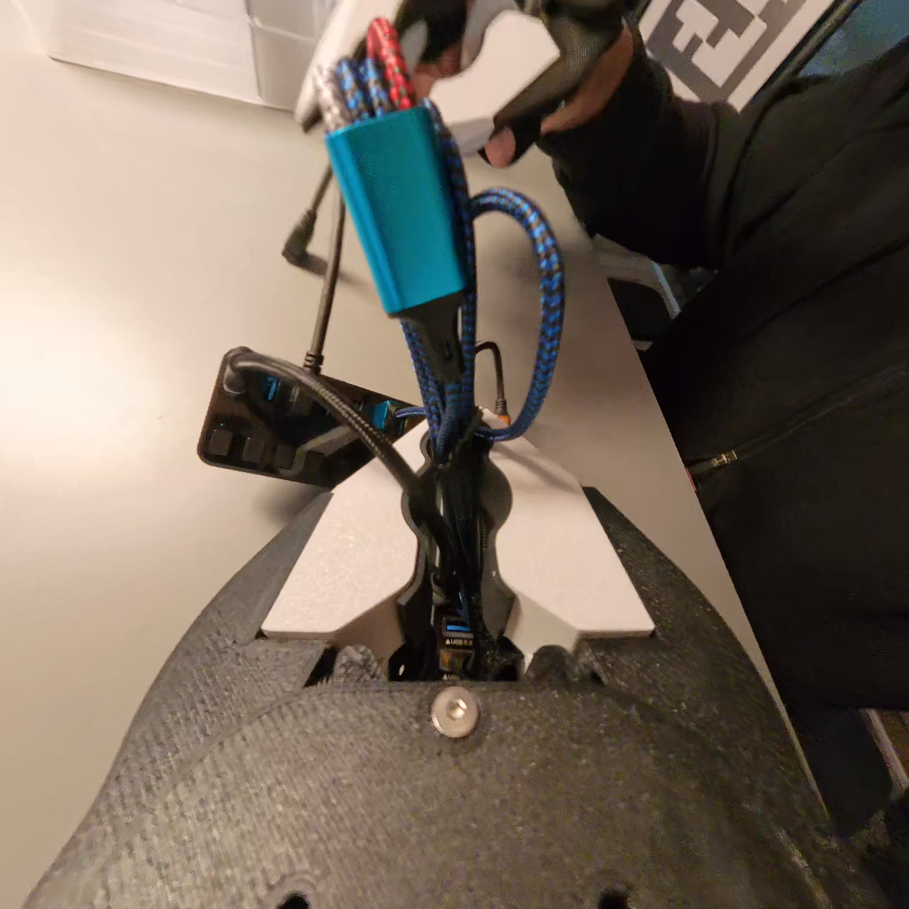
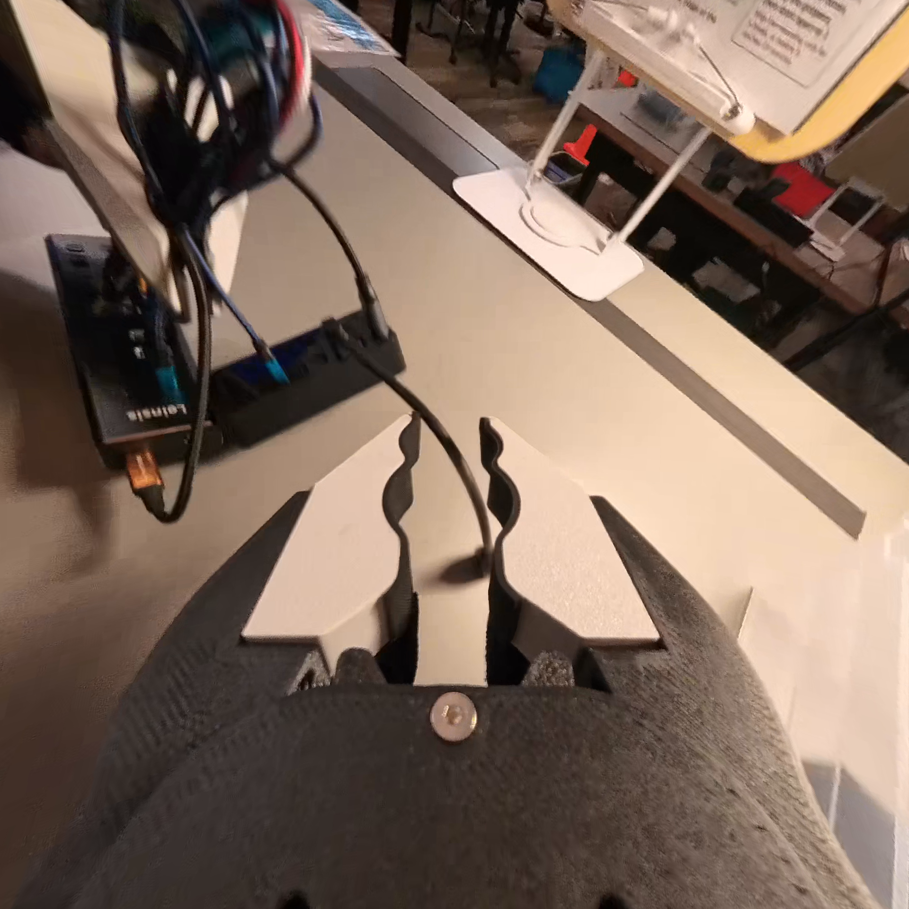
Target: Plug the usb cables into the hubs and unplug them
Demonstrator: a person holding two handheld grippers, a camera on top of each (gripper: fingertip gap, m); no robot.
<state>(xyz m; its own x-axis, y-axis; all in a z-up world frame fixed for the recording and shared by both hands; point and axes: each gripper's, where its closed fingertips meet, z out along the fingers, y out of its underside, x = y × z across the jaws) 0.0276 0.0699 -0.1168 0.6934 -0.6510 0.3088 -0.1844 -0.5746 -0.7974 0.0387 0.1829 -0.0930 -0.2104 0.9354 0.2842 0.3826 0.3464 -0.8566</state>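
The left gripper (image 1: pixel 455 442) clamps a bundle of braided cables (image 1: pixel 442 393) above the tabletop (image 1: pixel 123 295); the right gripper (image 2: pixel 450 423) hovers narrowly parted, holding nothing.

A white cardboard box (image 1: pixel 162 44) and a white-based sign stand (image 2: pixel 556 236) sit on the table (image 2: pixel 492 344).

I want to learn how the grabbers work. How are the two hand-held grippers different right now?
The left hand-held gripper is squeezed shut on a cable bundle; the right hand-held gripper is open, gripping nothing. A teal hub hangs in the air by the left one's cables; only a thin black cable runs loosely between the right one's fingers, above the table. Both have white fingers with wavy black pads.
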